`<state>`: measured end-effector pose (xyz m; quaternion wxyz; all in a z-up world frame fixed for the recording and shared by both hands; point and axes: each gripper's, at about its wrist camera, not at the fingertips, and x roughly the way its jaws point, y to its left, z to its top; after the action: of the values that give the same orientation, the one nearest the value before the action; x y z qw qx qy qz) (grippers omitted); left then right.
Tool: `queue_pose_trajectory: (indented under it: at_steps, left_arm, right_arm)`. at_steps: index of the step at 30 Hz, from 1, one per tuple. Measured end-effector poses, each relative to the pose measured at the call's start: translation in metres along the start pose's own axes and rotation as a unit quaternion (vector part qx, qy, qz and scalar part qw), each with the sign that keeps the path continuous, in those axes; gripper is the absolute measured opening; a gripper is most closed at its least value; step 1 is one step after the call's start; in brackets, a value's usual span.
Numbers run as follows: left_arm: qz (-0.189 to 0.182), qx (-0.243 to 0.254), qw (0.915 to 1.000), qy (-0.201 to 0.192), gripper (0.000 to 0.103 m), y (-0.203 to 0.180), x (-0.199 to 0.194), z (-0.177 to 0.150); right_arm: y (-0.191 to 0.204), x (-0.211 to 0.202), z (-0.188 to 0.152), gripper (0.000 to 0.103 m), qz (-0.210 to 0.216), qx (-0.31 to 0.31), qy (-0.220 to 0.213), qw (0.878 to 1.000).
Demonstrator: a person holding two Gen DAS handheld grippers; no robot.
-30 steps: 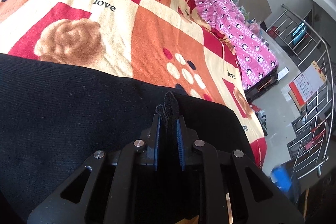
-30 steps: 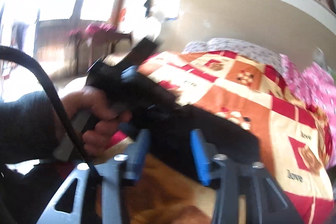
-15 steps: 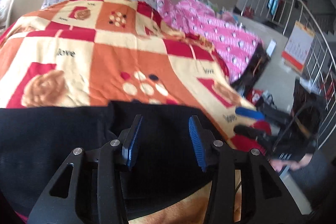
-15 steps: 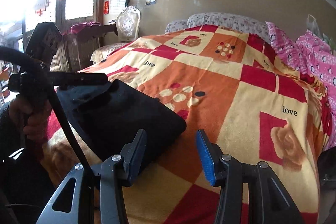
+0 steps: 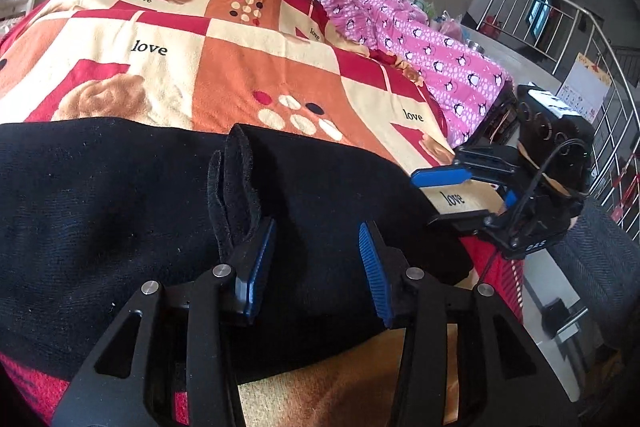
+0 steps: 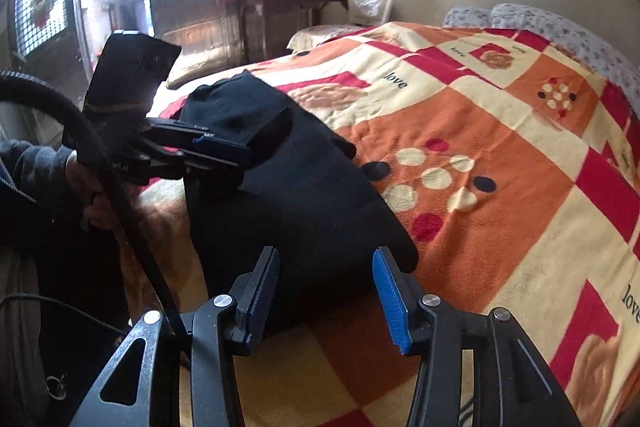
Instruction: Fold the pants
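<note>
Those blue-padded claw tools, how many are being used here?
2. The left gripper hovers open over the black pants on the blanket. The right gripper is open at the pants' other end.

Black knit pants (image 5: 120, 211), soft ribbed fabric, one item. Folded into a broad flat band lying across the near edge of the orange, red and cream patchwork blanket (image 5: 248, 67) covering the bed. The far edge runs roughly parallel to the blanket's near edge. One narrow fold of fabric (image 5: 234, 179) stands up in a ridge near the middle. The right-hand end is rounded, flat, near the blanket's near right corner.
</note>
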<state>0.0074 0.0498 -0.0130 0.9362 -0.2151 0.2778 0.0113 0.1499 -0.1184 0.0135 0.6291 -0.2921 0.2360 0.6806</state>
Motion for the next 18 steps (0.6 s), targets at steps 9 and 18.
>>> queue_pose_trajectory:
  at_steps: [9, 18]
  left_arm:
    - [-0.013, -0.014, 0.9998, -0.003, 0.042, 0.006, 0.002, 0.002]
    - [-0.015, -0.017, 0.9997, -0.003, 0.042, 0.006, -0.004, -0.002]
  right_arm:
    - [-0.010, 0.017, -0.008, 0.049, 0.041, 0.011, 0.024, 0.999]
    - [-0.012, 0.011, 0.007, 0.049, 0.031, 0.055, 0.028, 0.998]
